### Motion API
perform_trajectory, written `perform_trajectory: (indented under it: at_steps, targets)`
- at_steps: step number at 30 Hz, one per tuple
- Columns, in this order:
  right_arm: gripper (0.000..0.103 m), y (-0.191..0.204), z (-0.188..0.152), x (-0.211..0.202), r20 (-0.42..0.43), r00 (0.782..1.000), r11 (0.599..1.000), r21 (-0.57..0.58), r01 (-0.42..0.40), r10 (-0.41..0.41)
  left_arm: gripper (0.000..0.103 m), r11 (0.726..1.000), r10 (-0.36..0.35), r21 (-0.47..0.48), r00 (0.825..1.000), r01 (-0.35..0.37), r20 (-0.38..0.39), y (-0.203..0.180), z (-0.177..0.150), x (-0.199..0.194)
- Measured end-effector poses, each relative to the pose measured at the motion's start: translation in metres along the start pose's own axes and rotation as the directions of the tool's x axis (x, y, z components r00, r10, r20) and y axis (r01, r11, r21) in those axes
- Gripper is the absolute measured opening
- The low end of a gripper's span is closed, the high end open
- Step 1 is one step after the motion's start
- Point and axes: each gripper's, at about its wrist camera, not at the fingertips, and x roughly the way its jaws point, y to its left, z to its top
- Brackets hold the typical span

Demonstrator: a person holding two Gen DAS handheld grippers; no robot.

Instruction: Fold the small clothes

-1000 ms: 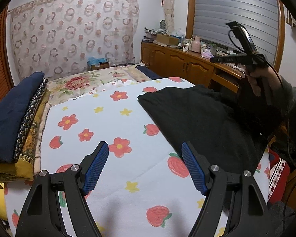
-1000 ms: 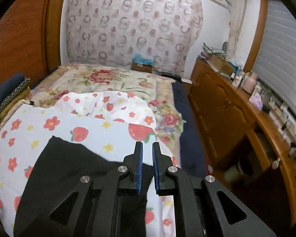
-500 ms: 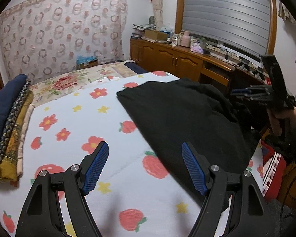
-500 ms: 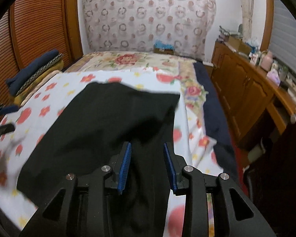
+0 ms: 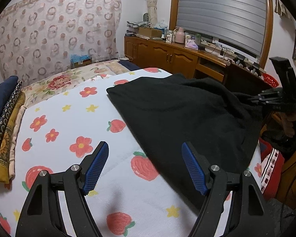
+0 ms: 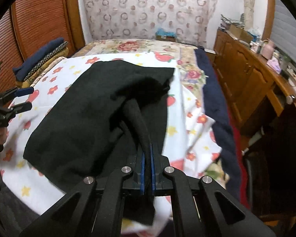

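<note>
A black garment [image 5: 179,114] lies spread on the white strawberry-and-flower sheet [image 5: 73,130] of the bed. My left gripper [image 5: 146,167] is open and empty, above the sheet at the garment's near left edge. My right gripper [image 6: 147,171] is shut on a bunched fold of the black garment [image 6: 100,106] at its near right edge. The right gripper shows at the far right of the left wrist view [image 5: 274,98], and the left gripper shows at the left edge of the right wrist view [image 6: 19,98].
Folded navy and patterned blankets [image 5: 4,118] are stacked at the bed's left side. A wooden cabinet [image 5: 167,55] with clutter runs along the right wall. A floral quilt [image 5: 69,77] and a box [image 5: 81,61] lie at the bed's far end.
My right gripper opened, came down onto the garment's edge and shut on a fold of it. My left gripper stayed open and shifted a little toward the garment.
</note>
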Motion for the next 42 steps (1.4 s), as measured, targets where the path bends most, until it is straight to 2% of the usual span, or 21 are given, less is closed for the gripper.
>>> perform_trajectory:
  at_steps: [2, 3, 5, 8, 11, 15, 19, 21, 24, 29, 31, 32, 33, 37, 40, 42]
  targets:
    - [0.004, 0.003, -0.001, 0.005, -0.047, 0.999, 1.0, -0.012, 0.003, -0.003, 0.077, 1.0, -0.002, 0.0, 1.0, 0.002, -0.002, -0.001, 0.0, 0.001]
    - [0.007, 0.009, -0.002, 0.005, -0.041, 0.999, 0.999, -0.023, 0.029, -0.03, 0.077, 1.0, -0.003, 0.002, 1.0, 0.003, 0.0, -0.002, 0.001, 0.001]
    - [0.013, 0.005, 0.005, 0.003, -0.013, 0.999, 0.999, -0.007, 0.038, -0.038, 0.077, 1.0, -0.003, 0.002, 1.0, 0.003, 0.0, -0.002, 0.002, 0.002]
    - [0.029, 0.001, 0.019, -0.002, 0.048, 0.998, 0.999, 0.023, 0.036, -0.037, 0.077, 1.0, 0.005, 0.009, 1.0, -0.005, -0.003, -0.002, 0.007, 0.004]
    - [0.037, -0.001, 0.045, 0.002, 0.094, 0.995, 0.999, 0.024, 0.028, -0.03, 0.077, 1.0, -0.007, 0.011, 1.0, 0.007, -0.006, -0.001, 0.018, 0.011]
    - [0.043, -0.001, 0.075, 0.025, 0.115, 0.993, 1.0, 0.007, 0.018, -0.019, 0.081, 0.999, -0.003, 0.042, 1.0, 0.004, -0.025, -0.002, 0.036, 0.03]
    - [0.046, -0.004, 0.087, 0.069, 0.079, 0.997, 1.0, -0.002, -0.005, 0.005, 0.081, 0.999, 0.007, 0.04, 0.998, -0.004, -0.057, 0.002, 0.047, 0.053]
    - [0.046, -0.011, 0.092, 0.1, 0.047, 0.999, 1.0, 0.001, -0.005, 0.005, 0.081, 1.0, 0.007, 0.03, 0.997, -0.005, -0.07, 0.004, 0.048, 0.062]
    - [0.046, -0.028, 0.091, 0.124, -0.005, 1.0, 1.0, 0.023, -0.01, 0.01, 0.081, 1.0, -0.003, 0.005, 0.995, 0.003, -0.095, 0.009, 0.047, 0.074]
    - [0.046, -0.036, 0.105, 0.131, -0.022, 0.995, 0.994, 0.053, -0.092, 0.094, 0.081, 1.0, 0.005, -0.01, 0.991, -0.006, -0.133, 0.014, 0.043, 0.091]
    - [0.031, -0.034, 0.103, 0.132, -0.005, 0.992, 0.992, 0.021, -0.123, 0.123, 0.082, 1.0, 0.01, -0.008, 0.988, -0.012, -0.152, 0.015, 0.042, 0.097]
    - [0.016, -0.032, 0.102, 0.125, 0.002, 0.992, 0.992, -0.005, -0.126, 0.126, 0.081, 1.0, 0.014, -0.005, 0.987, -0.015, -0.159, 0.014, 0.041, 0.099]
    - [0.012, -0.029, 0.102, 0.12, 0.014, 0.994, 0.993, -0.033, -0.11, 0.11, 0.082, 1.0, 0.015, -0.006, 0.985, -0.016, -0.171, 0.014, 0.04, 0.101]
    - [0.009, -0.028, 0.111, 0.092, 0.118, 0.99, 0.994, -0.087, -0.064, 0.074, 0.081, 1.0, 0.012, -0.016, 0.985, -0.015, -0.172, 0.018, 0.038, 0.102]
    - [0.009, -0.028, 0.123, 0.069, 0.233, 0.972, 0.995, -0.099, -0.014, 0.037, 0.082, 0.999, 0.013, -0.028, 0.988, -0.017, -0.157, 0.019, 0.039, 0.097]
    - [0.01, -0.026, 0.127, 0.068, 0.268, 0.963, 0.995, -0.093, 0.024, 0.002, 0.082, 0.999, 0.015, -0.032, 0.989, -0.02, -0.147, 0.018, 0.039, 0.093]
